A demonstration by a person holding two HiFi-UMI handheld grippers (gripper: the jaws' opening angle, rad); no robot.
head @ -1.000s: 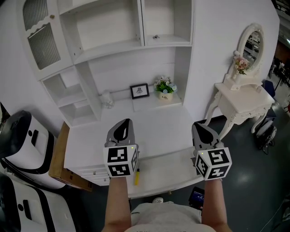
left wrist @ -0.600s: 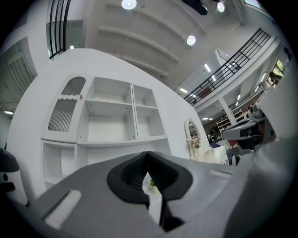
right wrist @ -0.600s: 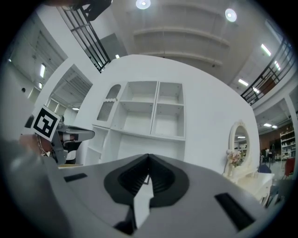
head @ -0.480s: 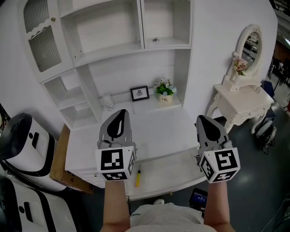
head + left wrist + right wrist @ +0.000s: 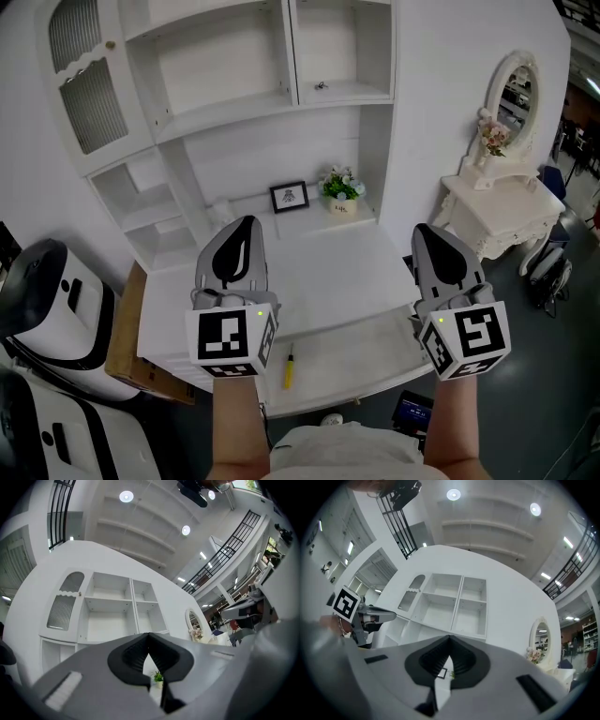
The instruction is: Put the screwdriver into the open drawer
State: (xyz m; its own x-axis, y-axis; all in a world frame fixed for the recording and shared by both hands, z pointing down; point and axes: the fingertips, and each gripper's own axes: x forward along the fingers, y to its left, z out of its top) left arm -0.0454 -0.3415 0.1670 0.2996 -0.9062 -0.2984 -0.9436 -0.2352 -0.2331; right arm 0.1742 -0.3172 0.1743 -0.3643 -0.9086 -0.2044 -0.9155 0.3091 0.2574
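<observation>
Head view: the slim yellow-handled screwdriver (image 5: 289,366) lies at the near-left end of what looks like the pulled-out white drawer (image 5: 370,349), with the left gripper (image 5: 242,227) and right gripper (image 5: 432,234) above it, jaws together and empty, so the placing seems done.

Yellow screwdriver (image 5: 289,367) on white desk (image 5: 328,272); left claw (image 5: 245,222), right claw (image 5: 430,229) hover either side.

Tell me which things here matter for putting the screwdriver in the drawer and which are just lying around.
For the job:
yellow screwdriver
open drawer
left gripper and right gripper, both shut and empty

Just lying about:
picture frame
flower pot
dressing table
cardboard box
</observation>
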